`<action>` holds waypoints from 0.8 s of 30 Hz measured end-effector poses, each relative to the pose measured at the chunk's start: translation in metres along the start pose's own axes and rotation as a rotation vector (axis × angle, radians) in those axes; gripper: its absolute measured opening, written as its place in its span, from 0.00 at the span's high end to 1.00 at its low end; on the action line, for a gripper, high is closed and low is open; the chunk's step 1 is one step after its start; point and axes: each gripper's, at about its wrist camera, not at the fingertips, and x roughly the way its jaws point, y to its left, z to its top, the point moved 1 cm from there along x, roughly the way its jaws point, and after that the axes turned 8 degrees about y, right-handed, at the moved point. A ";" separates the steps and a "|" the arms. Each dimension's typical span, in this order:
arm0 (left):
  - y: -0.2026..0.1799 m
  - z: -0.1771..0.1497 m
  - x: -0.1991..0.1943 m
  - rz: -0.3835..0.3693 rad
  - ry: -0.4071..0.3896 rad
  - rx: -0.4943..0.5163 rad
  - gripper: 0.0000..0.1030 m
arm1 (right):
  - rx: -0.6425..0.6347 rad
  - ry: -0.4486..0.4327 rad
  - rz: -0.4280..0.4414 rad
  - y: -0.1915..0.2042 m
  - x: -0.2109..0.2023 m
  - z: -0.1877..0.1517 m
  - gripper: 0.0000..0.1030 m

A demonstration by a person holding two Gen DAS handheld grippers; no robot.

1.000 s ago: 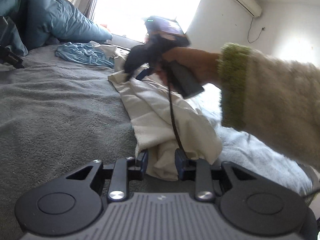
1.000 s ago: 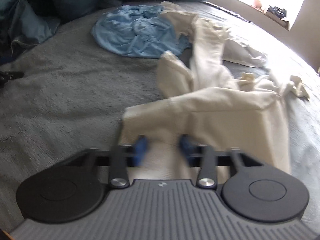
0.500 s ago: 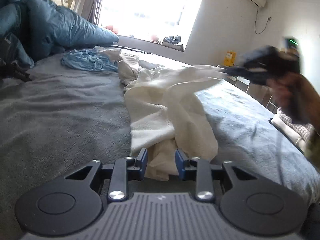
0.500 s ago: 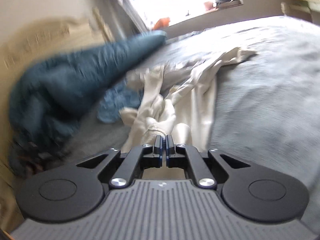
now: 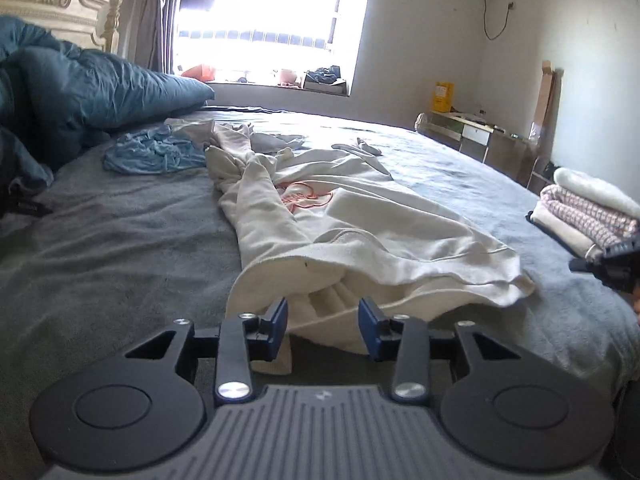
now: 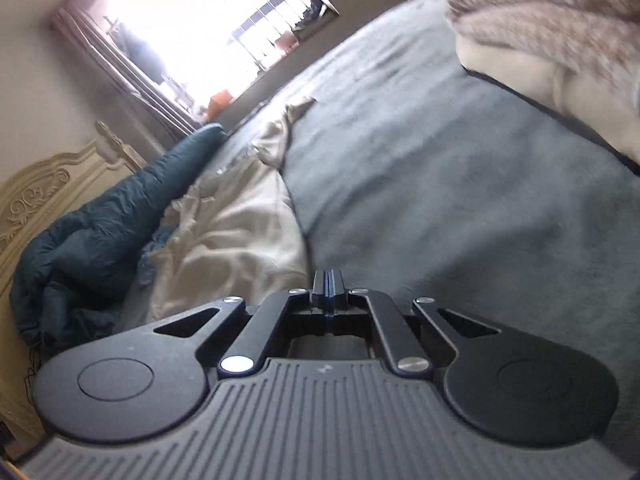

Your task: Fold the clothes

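Note:
A cream sweatshirt (image 5: 344, 224) with a pink print lies stretched out on the grey bed (image 5: 100, 264). My left gripper (image 5: 323, 330) is open, its blue pads either side of the sweatshirt's near hem. My right gripper (image 6: 328, 286) is shut with nothing visible between its pads, tilted, over bare grey bed just right of the sweatshirt (image 6: 240, 236). It also shows at the right edge of the left wrist view (image 5: 608, 264).
A light blue garment (image 5: 156, 154) lies crumpled at the far left of the bed. A teal duvet (image 5: 80, 96) is heaped by the headboard. A stack of folded clothes (image 5: 588, 208) sits at the bed's right edge. A low desk (image 5: 472, 132) stands by the wall.
My right gripper pulled the sweatshirt's side out to the right, let it go and swung away to the bed's right edge. The sweatshirt now lies spread wider. My left gripper stayed at the hem.

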 end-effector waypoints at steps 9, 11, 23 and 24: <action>0.013 0.004 0.027 0.134 0.061 -0.062 0.51 | -0.561 0.020 0.009 0.093 0.027 -0.020 0.53; 0.022 0.002 0.029 0.151 0.061 -0.122 0.49 | -0.687 0.013 -0.037 0.109 0.038 -0.025 0.51; 0.028 -0.004 0.060 0.070 0.031 -0.205 0.58 | -1.146 0.177 -0.219 0.151 0.109 -0.069 0.50; 0.027 -0.004 0.062 0.064 0.025 -0.202 0.61 | -1.150 0.180 -0.234 0.152 0.112 -0.068 0.50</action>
